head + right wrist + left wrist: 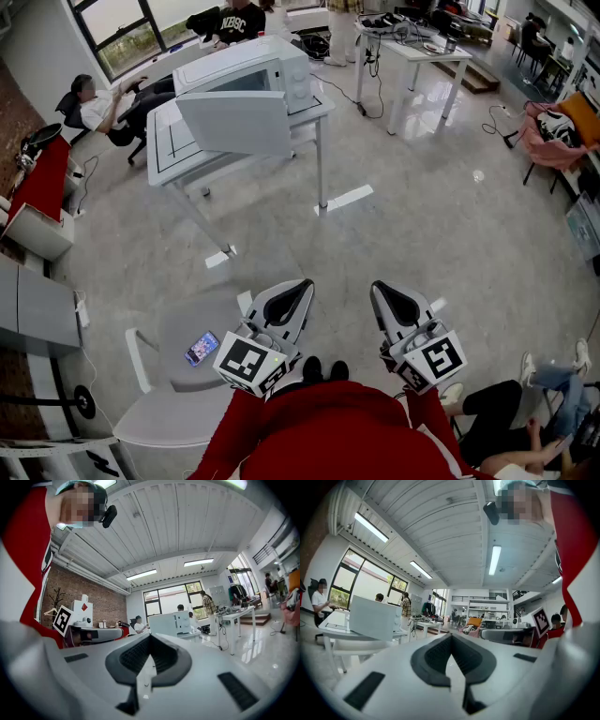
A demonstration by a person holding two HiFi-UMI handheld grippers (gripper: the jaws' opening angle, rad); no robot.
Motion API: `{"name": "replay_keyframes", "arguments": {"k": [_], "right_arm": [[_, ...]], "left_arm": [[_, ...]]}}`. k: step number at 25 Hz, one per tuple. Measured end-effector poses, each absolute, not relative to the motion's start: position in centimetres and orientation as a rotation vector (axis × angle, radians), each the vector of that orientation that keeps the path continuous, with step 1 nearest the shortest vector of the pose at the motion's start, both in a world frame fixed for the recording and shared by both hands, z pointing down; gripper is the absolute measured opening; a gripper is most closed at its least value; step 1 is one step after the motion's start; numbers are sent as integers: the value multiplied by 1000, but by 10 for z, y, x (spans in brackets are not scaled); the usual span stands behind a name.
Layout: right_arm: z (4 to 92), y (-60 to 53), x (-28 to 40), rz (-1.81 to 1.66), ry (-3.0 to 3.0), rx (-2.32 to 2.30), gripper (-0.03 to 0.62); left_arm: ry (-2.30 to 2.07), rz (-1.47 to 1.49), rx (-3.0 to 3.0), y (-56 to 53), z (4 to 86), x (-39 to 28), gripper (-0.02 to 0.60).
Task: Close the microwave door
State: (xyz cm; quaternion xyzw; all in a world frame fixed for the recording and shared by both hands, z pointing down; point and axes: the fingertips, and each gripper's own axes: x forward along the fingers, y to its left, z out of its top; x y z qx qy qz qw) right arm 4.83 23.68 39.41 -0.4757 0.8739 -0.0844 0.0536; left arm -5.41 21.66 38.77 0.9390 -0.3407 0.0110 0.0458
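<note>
A white microwave [253,70] stands on a white table [169,150] across the room, its door [234,122] swung open toward me. It is small in the left gripper view [375,617] and in the right gripper view [171,623]. Both grippers are held close to my body, far from the microwave. My left gripper [298,289] is shut with nothing between its jaws, as its own view shows [451,641]. My right gripper [382,292] is likewise shut and empty [149,644].
A grey chair [178,375] with a phone [202,348] on its seat stands at my lower left. Seated people are behind the microwave table and at the lower right. White desks [412,47] are at the back; a pink chair [553,141] is far right.
</note>
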Motion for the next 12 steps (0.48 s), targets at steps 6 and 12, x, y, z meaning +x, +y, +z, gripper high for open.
{"name": "replay_keyframes", "arguments": {"k": [6, 12], "right_arm": [[395, 233, 47, -219, 2672, -1444, 9], [394, 234, 47, -206, 2680, -1427, 9]], "left_arm": [[-1037, 33, 2871, 215, 390, -54, 9], [-1053, 34, 2866, 215, 389, -55, 9]]}}
